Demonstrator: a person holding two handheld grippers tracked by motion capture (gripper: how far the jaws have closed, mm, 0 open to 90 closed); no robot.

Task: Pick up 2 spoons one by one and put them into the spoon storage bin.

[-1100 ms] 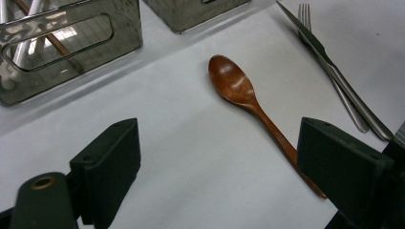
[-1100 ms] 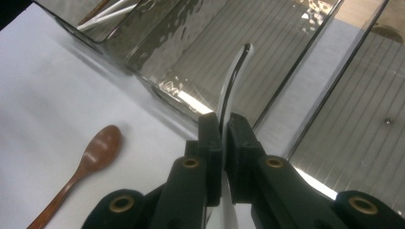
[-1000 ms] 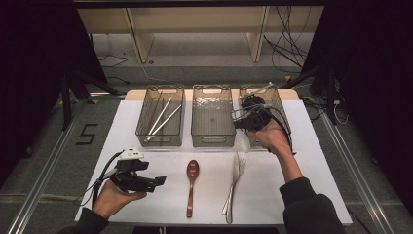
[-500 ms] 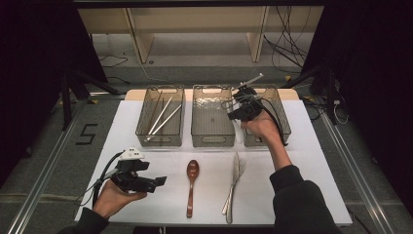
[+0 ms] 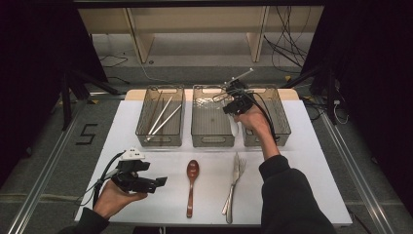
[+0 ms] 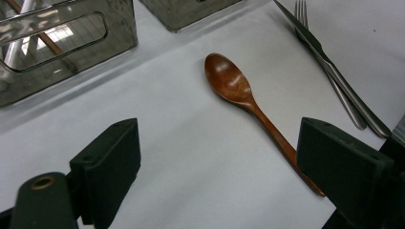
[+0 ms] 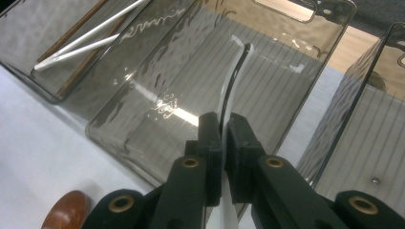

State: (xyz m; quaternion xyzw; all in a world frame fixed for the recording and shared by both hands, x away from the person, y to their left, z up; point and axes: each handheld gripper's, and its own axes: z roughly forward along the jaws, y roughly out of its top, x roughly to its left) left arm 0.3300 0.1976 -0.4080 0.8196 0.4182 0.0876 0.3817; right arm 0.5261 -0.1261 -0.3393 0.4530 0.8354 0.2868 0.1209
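In the high view, we see the right gripper [image 5: 235, 100] above the middle bin [image 5: 210, 139], gripping a white spoon [image 5: 234, 127]. The left gripper [image 5: 146, 181] rests low on the table [image 5: 311, 165], jaws wide, near the wooden spoon [image 5: 191, 185].

In the left gripper view, its jaws stand wide, empty.

In the right gripper view, its jaws clamp the white spoon [image 7: 233, 90] over the middle bin [image 7: 267, 67].

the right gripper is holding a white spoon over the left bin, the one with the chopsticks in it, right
Not quite: the right gripper is shut on the white spoon, but it holds it over the middle bin, not the left one. The chopsticks lie in the left bin, off to the side. The right gripper view shows the spoon above the middle bin's ribbed floor, and the high view agrees.
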